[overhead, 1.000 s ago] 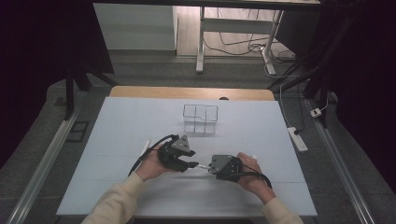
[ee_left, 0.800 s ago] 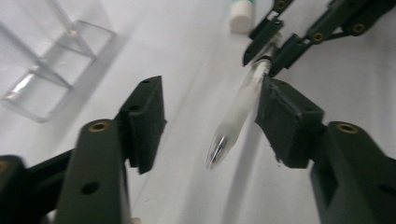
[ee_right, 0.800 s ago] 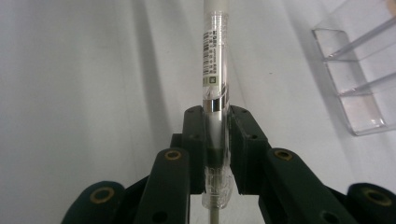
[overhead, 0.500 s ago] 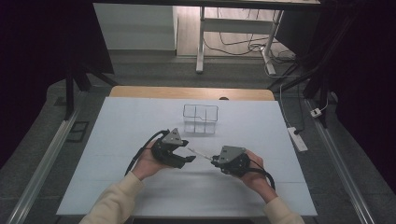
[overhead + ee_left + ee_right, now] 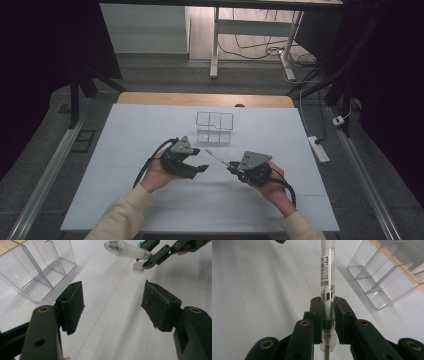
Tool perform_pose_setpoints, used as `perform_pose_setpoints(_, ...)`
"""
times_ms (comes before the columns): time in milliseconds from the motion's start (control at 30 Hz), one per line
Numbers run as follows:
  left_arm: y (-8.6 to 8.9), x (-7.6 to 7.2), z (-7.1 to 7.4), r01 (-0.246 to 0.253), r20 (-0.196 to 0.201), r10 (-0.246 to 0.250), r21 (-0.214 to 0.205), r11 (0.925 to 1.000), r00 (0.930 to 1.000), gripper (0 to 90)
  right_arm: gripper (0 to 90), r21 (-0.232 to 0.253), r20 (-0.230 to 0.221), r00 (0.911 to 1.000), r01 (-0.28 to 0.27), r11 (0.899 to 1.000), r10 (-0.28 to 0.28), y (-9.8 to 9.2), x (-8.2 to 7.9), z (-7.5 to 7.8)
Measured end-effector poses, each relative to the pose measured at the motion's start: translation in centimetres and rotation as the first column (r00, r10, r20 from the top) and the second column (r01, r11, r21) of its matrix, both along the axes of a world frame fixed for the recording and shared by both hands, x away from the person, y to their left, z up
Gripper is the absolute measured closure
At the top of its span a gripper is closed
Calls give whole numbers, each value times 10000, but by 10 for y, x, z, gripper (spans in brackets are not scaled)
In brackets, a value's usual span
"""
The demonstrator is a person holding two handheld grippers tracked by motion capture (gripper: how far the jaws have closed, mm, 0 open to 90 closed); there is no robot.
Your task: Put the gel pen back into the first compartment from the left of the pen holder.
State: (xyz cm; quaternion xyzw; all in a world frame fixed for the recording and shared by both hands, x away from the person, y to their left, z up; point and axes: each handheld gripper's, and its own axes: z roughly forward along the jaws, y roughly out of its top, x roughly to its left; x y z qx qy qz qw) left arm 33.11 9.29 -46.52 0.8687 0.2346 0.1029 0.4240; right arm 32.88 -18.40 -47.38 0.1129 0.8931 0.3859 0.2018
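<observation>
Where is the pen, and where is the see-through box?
pen (image 5: 327,275), right gripper view, on its labelled white barrel.
see-through box (image 5: 215,127), high view, on its front wall.
right gripper (image 5: 327,315), right gripper view, between the fingertips shut on the pen.

Pen (image 5: 327,272): glossy clear plastic, metal band. Organizer (image 5: 215,127): clear glossy plastic. Worktop (image 5: 125,150): matt white. Jaws: matt black, rough pads (image 5: 72,306).

On the table (image 5: 125,200) the clear holder (image 5: 214,127) stands toward the far edge, and nearer the person the left gripper (image 5: 202,168) sits left of the right gripper (image 5: 231,166), the pen (image 5: 216,157) between them, holder just beyond.
</observation>
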Motion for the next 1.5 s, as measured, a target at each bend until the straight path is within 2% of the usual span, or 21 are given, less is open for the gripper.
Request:
perform_pose_setpoints(233, 1, 0, 0, -26, -34, 26, -167, 9999, 10000, 341, 765, 207, -57, 9999, 101, 9997, -100, -1, 0, -1)
perform_pose_setpoints(300, 0, 1, 1, -8, -145, 2, -408, 9992, 9999, 342, 765, 246, -148, 9999, 61, 9997, -58, 1, 0, -2)
perform_pose_setpoints(700, -2, 1, 2, -74, -140, 62, -862, 9962, 9999, 375, 765, 320, -263, 9996, -101, 9994, 109, 7, -2, -7)
perform_pose_setpoints(1033, -4, 1, 2, 37, -270, -70, -1182, 9930, 9996, 483, 765, 122, -289, 9993, -236, 9996, 240, 14, -4, -12)
perform_pose_setpoints(1267, -5, 2, 1, 108, -350, -149, -1169, 9931, 9993, 594, 764, 55, -287, 9990, -354, 9994, 356, 18, -6, -15)
perform_pose_setpoints(1500, -4, 4, 0, 556, -803, -682, -1508, 9870, 9944, 684, 760, -312, -173, 9991, -387, 9988, 382, 20, -6, -19)
